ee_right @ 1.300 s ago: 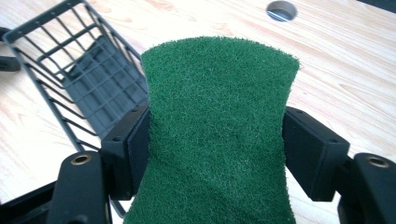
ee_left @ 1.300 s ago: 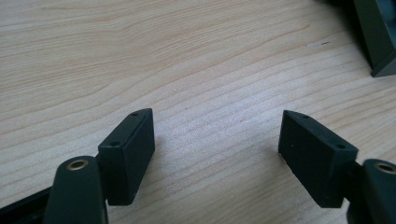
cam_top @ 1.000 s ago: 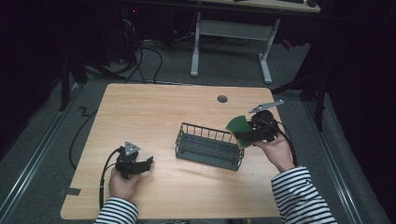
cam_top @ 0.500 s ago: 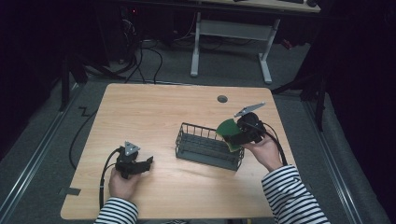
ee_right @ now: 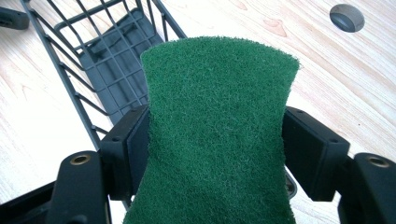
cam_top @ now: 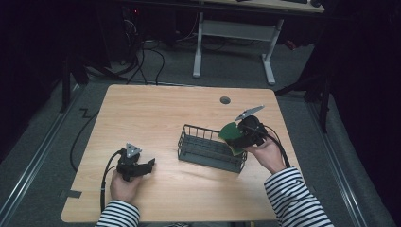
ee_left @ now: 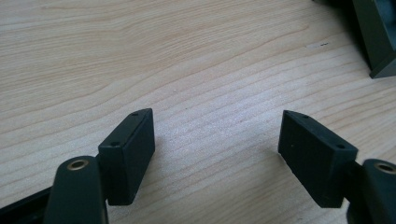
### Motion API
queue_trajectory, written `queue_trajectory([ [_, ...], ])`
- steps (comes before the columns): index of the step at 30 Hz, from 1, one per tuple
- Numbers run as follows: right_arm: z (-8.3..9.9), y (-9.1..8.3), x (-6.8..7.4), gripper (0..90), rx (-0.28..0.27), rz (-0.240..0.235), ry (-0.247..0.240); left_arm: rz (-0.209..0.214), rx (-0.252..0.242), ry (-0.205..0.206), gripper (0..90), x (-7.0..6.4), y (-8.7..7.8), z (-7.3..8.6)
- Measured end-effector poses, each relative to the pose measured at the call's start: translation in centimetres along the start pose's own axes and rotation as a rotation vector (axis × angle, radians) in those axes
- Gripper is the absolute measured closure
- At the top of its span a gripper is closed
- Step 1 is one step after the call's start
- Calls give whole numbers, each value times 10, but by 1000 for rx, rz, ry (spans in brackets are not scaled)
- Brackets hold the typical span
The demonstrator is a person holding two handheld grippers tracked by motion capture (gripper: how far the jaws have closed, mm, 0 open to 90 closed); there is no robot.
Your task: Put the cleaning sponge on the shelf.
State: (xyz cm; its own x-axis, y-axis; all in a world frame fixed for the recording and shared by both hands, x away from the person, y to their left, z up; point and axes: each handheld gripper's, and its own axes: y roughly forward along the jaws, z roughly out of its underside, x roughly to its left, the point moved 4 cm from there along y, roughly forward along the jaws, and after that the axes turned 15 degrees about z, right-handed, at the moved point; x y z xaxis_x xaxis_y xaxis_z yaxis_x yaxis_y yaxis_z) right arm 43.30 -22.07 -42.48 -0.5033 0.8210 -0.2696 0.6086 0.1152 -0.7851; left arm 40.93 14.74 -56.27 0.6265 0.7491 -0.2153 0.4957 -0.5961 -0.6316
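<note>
A green scouring sponge with a yellow underside is squeezed between the jaws of my right gripper, held just above the right end of a dark wire basket. The sponge bows inward where the jaws press it. My left gripper rests low over the bare wood at the table's front left. It stands open with nothing between its jaws. A corner of the basket shows at the top right of the left gripper view.
The wooden table has a round grey cable grommet near its far edge. A black cable trails from the left gripper. A white desk frame stands on the floor beyond the table.
My right gripper has carried the sponge leftward from beside the basket's right end to above that end, then held nearly still. The left gripper has not moved.
</note>
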Motion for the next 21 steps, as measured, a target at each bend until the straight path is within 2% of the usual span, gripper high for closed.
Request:
queue_trajectory([
  [10,1,6,2,293,16,17,-19,0,0,0,278,0,0,0],
  [21,2,8,4,287,28,0,-19,-2,0,1,278,0,0,0],
])
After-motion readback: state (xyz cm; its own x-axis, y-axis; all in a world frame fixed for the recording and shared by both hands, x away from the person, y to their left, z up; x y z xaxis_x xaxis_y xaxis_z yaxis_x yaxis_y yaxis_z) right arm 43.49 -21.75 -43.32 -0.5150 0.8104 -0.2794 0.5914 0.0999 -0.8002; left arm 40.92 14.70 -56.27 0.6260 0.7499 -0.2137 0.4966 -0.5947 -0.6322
